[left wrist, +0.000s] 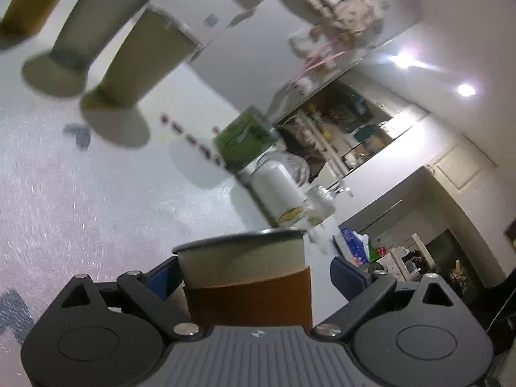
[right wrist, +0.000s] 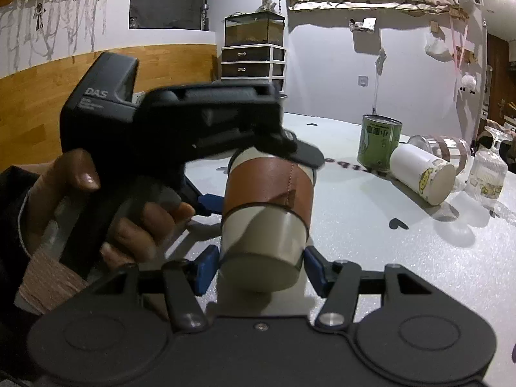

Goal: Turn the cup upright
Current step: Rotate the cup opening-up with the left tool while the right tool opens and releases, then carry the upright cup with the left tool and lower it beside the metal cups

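Observation:
A beige cup with a brown sleeve (right wrist: pixel 267 206) is held above the white table. In the right wrist view the left gripper (right wrist: pixel 213 148) is clamped across its sleeve from the left, and the cup's flat base faces the camera, tilted. My right gripper (right wrist: pixel 259 266) has its blue pads (right wrist: pixel 204 269) on either side of the cup's base end, very close or touching. In the left wrist view the cup (left wrist: pixel 248 277) fills the space between the left gripper's (left wrist: pixel 254 277) blue pads (left wrist: pixel 161 279), dark rim pointing forward.
A green can (right wrist: pixel 379 142), a white cup lying on its side (right wrist: pixel 422 174) and a glass jar (right wrist: pixel 487 171) stand at the table's right. Three tall cups (left wrist: pixel 142 58) stand on the table (left wrist: pixel 96 193) in the left wrist view.

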A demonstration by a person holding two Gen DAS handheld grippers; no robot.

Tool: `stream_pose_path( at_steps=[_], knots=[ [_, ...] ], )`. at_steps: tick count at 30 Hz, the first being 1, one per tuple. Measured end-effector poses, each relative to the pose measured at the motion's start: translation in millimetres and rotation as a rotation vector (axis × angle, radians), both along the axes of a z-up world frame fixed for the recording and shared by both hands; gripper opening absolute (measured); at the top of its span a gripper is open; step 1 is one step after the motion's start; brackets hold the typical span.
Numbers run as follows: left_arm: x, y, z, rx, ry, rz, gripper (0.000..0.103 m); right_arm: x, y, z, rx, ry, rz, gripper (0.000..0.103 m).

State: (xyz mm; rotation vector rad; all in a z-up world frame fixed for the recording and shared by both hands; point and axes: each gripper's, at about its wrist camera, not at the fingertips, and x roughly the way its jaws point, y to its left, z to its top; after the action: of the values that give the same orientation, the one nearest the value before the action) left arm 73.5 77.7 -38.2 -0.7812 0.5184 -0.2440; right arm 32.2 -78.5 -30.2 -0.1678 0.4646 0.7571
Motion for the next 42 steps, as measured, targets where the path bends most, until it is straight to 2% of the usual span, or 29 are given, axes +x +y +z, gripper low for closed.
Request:
stream_pose_path(
  at_steps=[5, 9, 16, 22, 25, 31, 36, 42],
  knots=[
    [-25.6, -13.0, 23.3, 0.145, -0.152, -0.005, 0.096, -1.0, 2.2, -0.7, 0.001, -0.008, 0.014, 0.059],
    [-46.9, -31.5, 40.2, 0.298, -0.250, -0.054, 0.095, -2.5, 9.0, -4.3, -0.013, -0.022, 0.015, 0.059],
    [-66.4, -63.4, 42.7, 0.594, -0.323, -0.104, 0.092, -0.4, 14.9, -10.9, -0.013, -0.010, 0.011, 0.058],
    [-66.2, -71.3, 38.6, 0.724, -0.326, -0.130, 0.089, -2.0, 16.9, -14.7, -0.023, -0.026, 0.009, 0.058],
    [-62.0, -72.3, 36.8, 0.761, -0.306, -0.141, 0.080, -5.5, 19.5, -15.8, -0.022, -0.033, 0.008, 0.058],
    [-54.3, -63.0, 42.2, 0.729, -0.302, -0.134, 0.079, -6.0, 18.4, -18.1, -0.003, -0.029, 0.008, 0.058],
    [-27.1, -50.6, 57.5, 0.775, -0.320, -0.018, 0.079, -6.7, 10.6, -10.5, 0.038, -0.062, -0.041, 0.064],
    [29.2, -31.8, 75.5, 0.775, -0.316, 0.120, 0.079, -7.6, 0.0, -0.9, 0.085, -0.098, -0.101, 0.065]
  ],
)
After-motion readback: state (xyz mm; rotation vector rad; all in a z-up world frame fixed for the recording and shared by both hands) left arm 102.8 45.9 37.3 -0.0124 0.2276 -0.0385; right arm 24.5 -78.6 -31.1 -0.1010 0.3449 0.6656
